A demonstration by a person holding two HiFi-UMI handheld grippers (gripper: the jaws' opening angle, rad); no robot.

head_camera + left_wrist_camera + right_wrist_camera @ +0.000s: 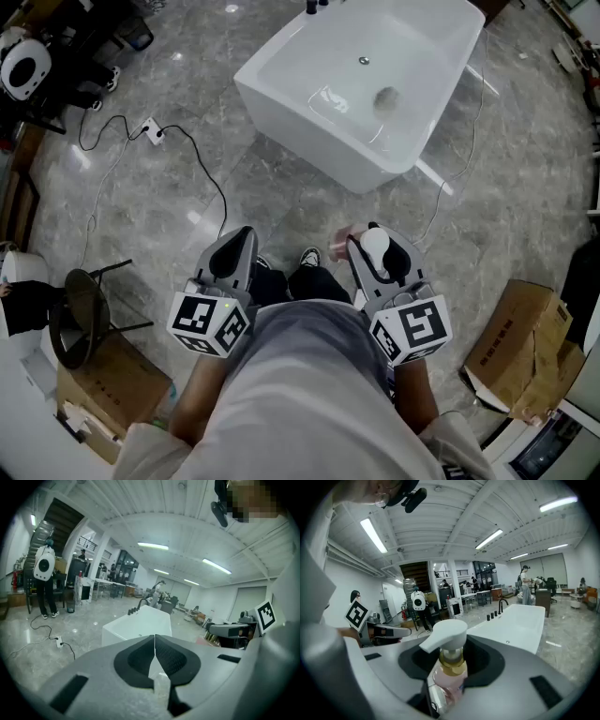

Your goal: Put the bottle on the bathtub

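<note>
The right gripper (pixel 375 255) has its fingers squeezed on a pink pump bottle (pixel 451 674) with a white top. The bottle is up in the air, close to the person's body, and not on the bathtub yet. The left gripper (pixel 239 246) is next to it. Its fingers are pressed together with nothing in them.

The big white bathtub (pixel 319 141) stands on the gray stone floor (pixel 187 187) in front of the person, well apart from the bottle. Bare floor lies between the grippers and the tub. The black taps (pixel 502 606) are at the tub's far end.

A white plug box (pixel 150 131) with a black cord (pixel 211 183) lies on the floor to the left of the tub. A cardboard box (pixel 520 337) sits to the right of the person. A black stool (pixel 82 305) and another cardboard box (pixel 108 384) are on the left.
</note>
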